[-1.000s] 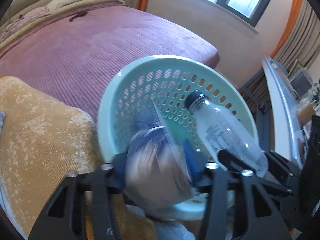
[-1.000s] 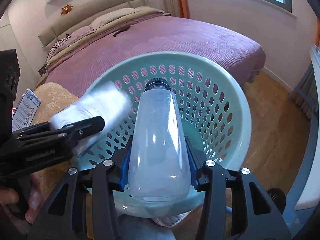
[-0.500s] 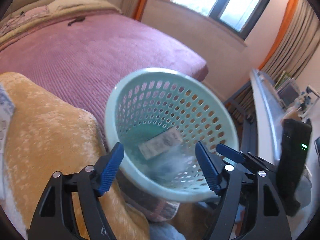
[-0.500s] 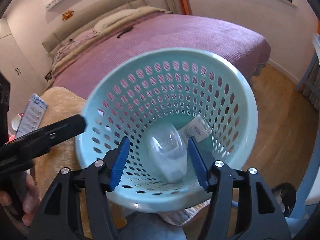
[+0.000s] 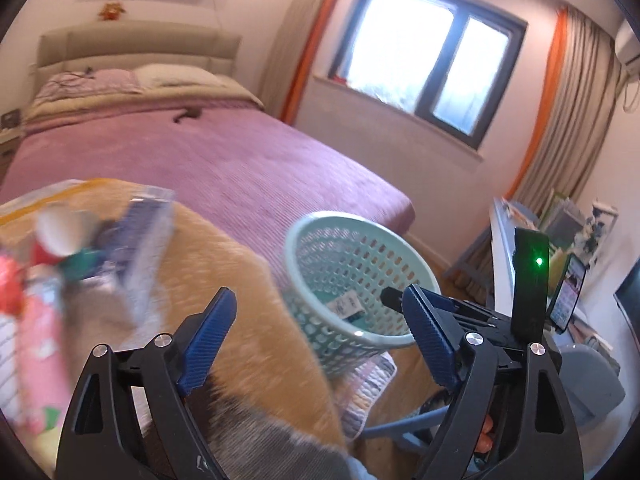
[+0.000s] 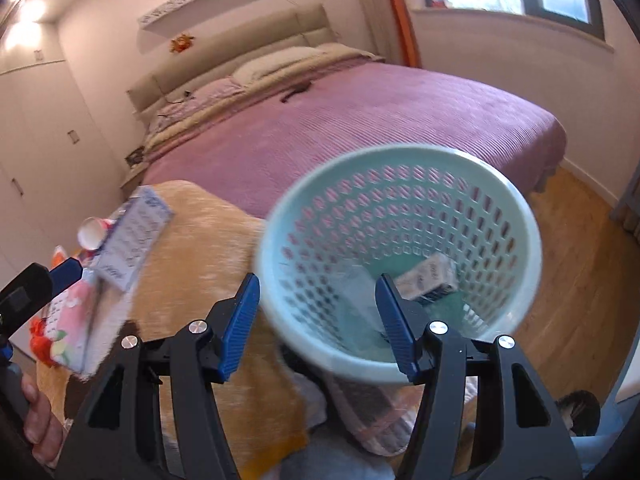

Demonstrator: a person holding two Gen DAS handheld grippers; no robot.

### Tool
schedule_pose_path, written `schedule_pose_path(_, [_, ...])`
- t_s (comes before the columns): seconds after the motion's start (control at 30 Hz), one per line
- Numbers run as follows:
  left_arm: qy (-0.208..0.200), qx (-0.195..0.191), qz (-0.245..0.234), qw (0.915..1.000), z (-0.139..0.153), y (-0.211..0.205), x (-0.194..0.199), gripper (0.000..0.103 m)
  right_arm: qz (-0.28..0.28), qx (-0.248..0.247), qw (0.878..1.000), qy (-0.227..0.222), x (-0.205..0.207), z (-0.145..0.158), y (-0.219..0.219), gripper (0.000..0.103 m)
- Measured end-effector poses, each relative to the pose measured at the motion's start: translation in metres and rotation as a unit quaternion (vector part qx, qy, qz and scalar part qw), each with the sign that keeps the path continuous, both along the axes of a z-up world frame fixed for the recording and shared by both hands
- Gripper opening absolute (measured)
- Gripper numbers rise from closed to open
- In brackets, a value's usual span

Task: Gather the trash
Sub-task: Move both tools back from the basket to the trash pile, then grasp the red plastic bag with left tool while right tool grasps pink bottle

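Empty, wide-open left hand-held gripper (image 5: 316, 340) nearing light, crinkly wrappers (image 5: 132, 248) beside basket (image 5: 416, 340), likely best pinched at an edge.

left gripper (image 5: 316, 334): fingers spread wide, nothing held | right gripper (image 6: 318, 322): fingers apart, nothing held

An orange-tan blanket (image 6: 208, 248) covers the near surface; on its left part lie a blue-and-white printed packet (image 6: 132, 240), a pink wrapper (image 6: 66, 320) and a small pale round thing (image 6: 91, 233), all close together, blurred in the left view; the pale green basket (image 6: 516, 216) sits at the blanket's right edge, on a striped cloth (image 6: 372, 420); beyond is the bed (image 6: 360, 120) with a purple cover, pillows (image 6: 272, 66) by the headboard, a small dark thing (image 6: 296, 90) on it; wooden floor (image 6: 580, 248) to the right.
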State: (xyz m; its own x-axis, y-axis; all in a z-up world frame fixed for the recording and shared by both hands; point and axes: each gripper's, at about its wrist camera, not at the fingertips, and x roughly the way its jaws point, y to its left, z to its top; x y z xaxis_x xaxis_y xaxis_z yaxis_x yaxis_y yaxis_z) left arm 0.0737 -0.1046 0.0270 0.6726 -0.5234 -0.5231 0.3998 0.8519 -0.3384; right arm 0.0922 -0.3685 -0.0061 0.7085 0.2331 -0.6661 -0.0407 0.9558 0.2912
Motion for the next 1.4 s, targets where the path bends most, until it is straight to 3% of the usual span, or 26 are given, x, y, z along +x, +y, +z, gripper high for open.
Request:
schedule_pose_path(0.23, [-0.031, 0.006, 0.084, 0.9959, 0.012, 0.073, -0.043, 0.086, 0.048, -0.012, 0.998, -0.043, -0.018, 0.025, 0.063, 0.057])
schedule_pose_path(0.43, [-0.037, 0.018, 0.166, 0.9852, 0.021, 0.138, -0.067, 0.086, 0.095, -0.011, 0.994, -0.053, -0.021, 0.027, 0.117, 0.057])
schedule_pose_path(0.73, [-0.008, 0.039, 0.306, 0.9512, -0.001, 0.23, -0.104, 0.086, 0.147, -0.016, 0.988, -0.042, -0.021, 0.006, 0.177, 0.057])
schedule_pose_path(0.8, [0.001, 0.034, 0.322, 0.9462, -0.007, 0.247, -0.113, 0.086, 0.159, -0.014, 0.986, -0.042, -0.021, 0.005, 0.188, 0.057])
schedule_pose_path(0.87, [0.014, 0.033, 0.332, 0.9425, -0.011, 0.258, -0.116, 0.086, 0.166, -0.018, 0.985, -0.043, -0.021, 0.006, 0.196, 0.064])
schedule_pose_path(1.07, [0.053, 0.025, 0.358, 0.9318, -0.023, 0.284, -0.112, 0.086, 0.203, -0.007, 0.979, -0.024, -0.02, 0.01, 0.235, 0.066])
schedule_pose_path(1.23, [0.11, -0.022, 0.353, 0.9288, -0.046, 0.291, -0.089, 0.086, 0.22, -0.014, 0.975, 0.013, -0.022, 0.002, 0.277, 0.068])
schedule_pose_path(1.4, [0.129, -0.035, 0.339, 0.9313, -0.062, 0.289, -0.07, 0.082, 0.22, -0.011, 0.974, 0.059, -0.014, -0.008, 0.298, 0.067])
